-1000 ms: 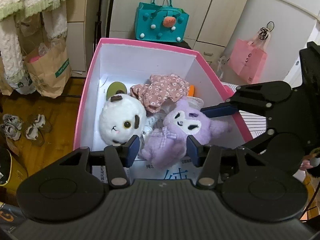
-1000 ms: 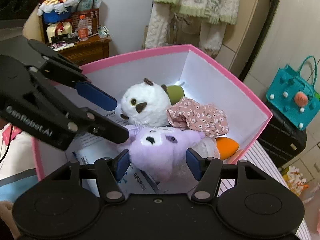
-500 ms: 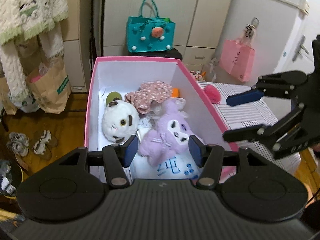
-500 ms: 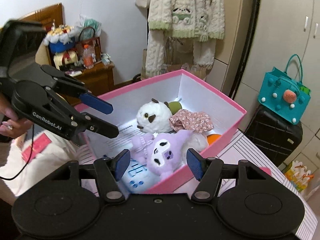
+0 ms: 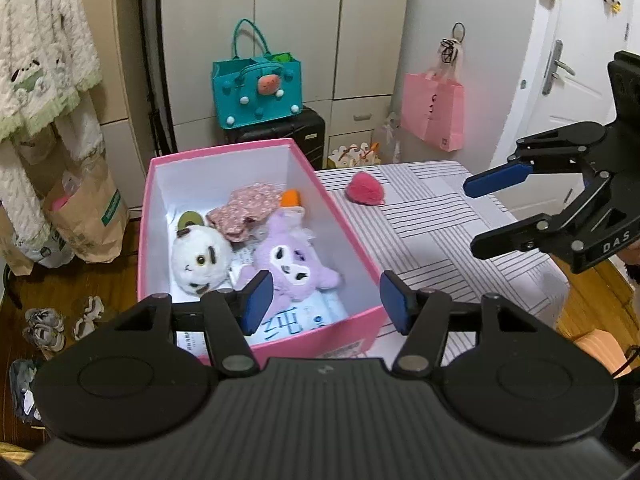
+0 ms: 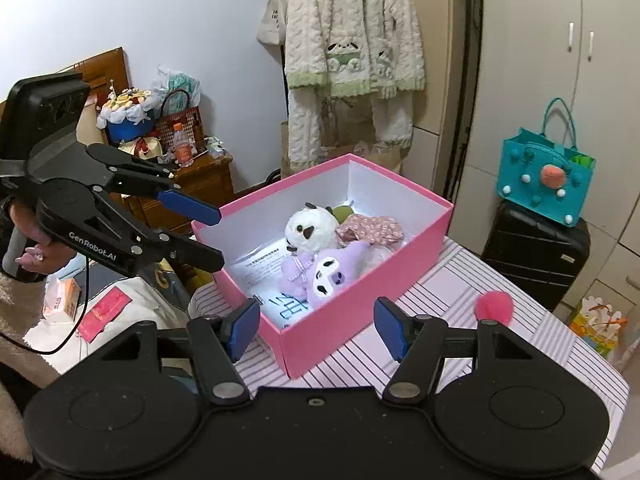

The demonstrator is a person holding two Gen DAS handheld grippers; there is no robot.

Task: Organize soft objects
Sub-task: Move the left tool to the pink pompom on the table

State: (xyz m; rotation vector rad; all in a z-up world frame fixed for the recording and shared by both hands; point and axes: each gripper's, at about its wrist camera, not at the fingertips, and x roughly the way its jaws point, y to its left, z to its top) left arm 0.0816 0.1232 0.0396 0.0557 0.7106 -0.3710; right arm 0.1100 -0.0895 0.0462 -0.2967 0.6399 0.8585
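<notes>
A pink box [image 5: 352,236] [image 6: 360,312] stands on a striped table. Inside lie a purple plush [image 5: 294,260] [image 6: 324,270], a white plush [image 5: 198,256] [image 6: 310,228], a floral cloth [image 5: 244,210] [image 6: 370,230], a green piece [image 5: 187,219] and an orange piece [image 5: 291,198]. A pink pompom [image 5: 365,189] [image 6: 494,307] lies on the table outside the box. My left gripper [image 5: 326,302] [image 6: 204,236] is open and empty, above the box's near end. My right gripper [image 6: 316,326] [image 5: 492,212] is open and empty, raised beside the box.
The striped table [image 5: 440,232] [image 6: 452,292] holds the box. A teal bag [image 5: 256,88] sits on a black suitcase [image 6: 536,248]. A pink bag [image 5: 434,110] hangs on the wall. A paper bag [image 5: 86,212] and shoes [image 5: 44,326] are on the floor.
Both grippers have pulled back and up from the box, staying open and empty. The plush toys stay in the box. The table and the pink pompom have come into view.
</notes>
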